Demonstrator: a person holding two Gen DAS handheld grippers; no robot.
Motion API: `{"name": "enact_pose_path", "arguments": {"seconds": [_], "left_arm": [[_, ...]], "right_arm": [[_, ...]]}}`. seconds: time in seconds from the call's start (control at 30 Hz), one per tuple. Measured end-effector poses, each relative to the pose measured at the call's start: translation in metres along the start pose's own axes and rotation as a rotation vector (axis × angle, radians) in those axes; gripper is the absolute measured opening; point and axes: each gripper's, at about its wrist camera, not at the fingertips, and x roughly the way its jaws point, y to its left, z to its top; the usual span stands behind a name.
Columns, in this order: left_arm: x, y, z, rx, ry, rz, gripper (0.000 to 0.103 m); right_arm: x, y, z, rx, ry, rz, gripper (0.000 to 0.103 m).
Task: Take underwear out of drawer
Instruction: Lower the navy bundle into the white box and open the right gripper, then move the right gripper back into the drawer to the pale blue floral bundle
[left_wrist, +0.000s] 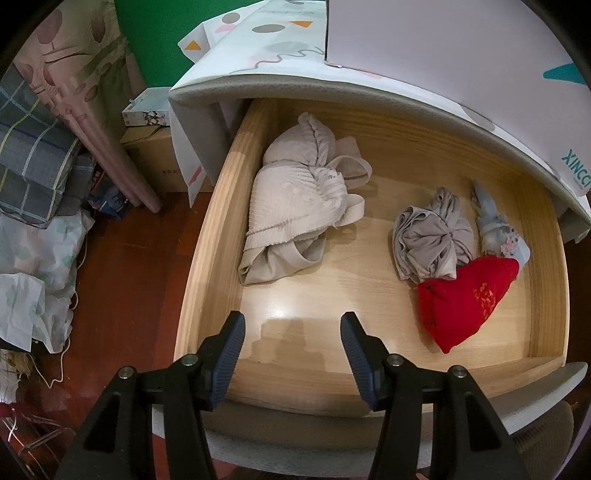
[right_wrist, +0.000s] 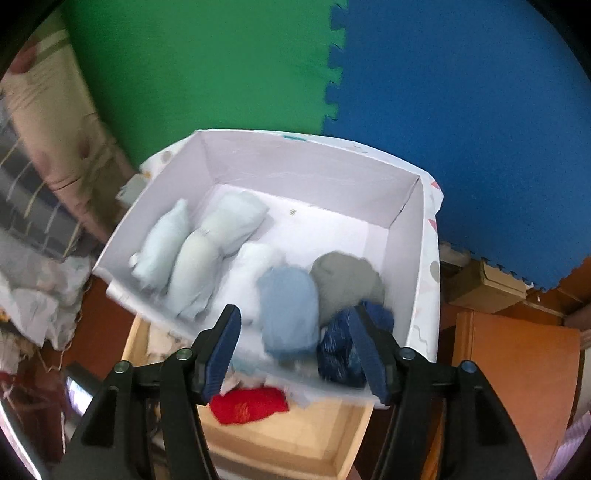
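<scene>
The wooden drawer (left_wrist: 207, 236) stands pulled out. In it lie a pale beige garment (left_wrist: 295, 199), a grey bundle (left_wrist: 432, 236), a light blue patterned roll (left_wrist: 495, 229) and a red folded piece (left_wrist: 465, 295). My left gripper (left_wrist: 291, 328) hangs open over the drawer's front part, nothing between its fingers. In the right wrist view my right gripper (right_wrist: 293, 325) is open above a white box (right_wrist: 406, 229) holding several rolled garments, among them a light blue roll (right_wrist: 288, 314) and a dark navy bundle (right_wrist: 343, 350). The drawer (right_wrist: 343, 443) and the red piece (right_wrist: 247, 404) show below the box.
The white patterned box (left_wrist: 406, 77) sits on top above the drawer. Left of the drawer are a brown cardboard carton (left_wrist: 155, 158), folded bedding (left_wrist: 33, 155) and plastic bags on the wooden floor. Green and blue foam mats (right_wrist: 443, 92) cover the wall. An orange cabinet (right_wrist: 517, 369) stands at right.
</scene>
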Motion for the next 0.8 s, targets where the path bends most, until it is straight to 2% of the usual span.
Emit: {"name": "enact_pose_path", "arguments": {"seconds": [0.13,0.33,0.4,0.47,0.63,0.8], "left_arm": [[0.001,0.000,0.000,-0.003,0.000,0.002,0.055],[-0.002,0.003,-0.001,-0.025,-0.006,0.003,0.055],[-0.002,0.004,-0.001,-0.030,-0.005,0.001,0.055],[-0.002,0.004,-0.001,-0.030,-0.007,0.002,0.055],[-0.002,0.006,-0.001,-0.030,-0.004,-0.006,0.055],[-0.001,0.006,-0.001,-0.029,-0.001,-0.011,0.055]], "right_arm": [[-0.008,0.003,-0.034,-0.044,0.017,0.026,0.061],[0.017,0.000,-0.089,-0.095,0.106,0.021,0.057],[0.034,-0.004,-0.104,-0.085,0.140,0.019,0.047],[0.053,-0.009,-0.116,-0.068,0.173,0.037,0.045],[0.099,-0.015,-0.135,-0.054,0.228,0.046,0.041],[0.135,-0.016,-0.135,-0.032,0.242,0.052,0.038]]}}
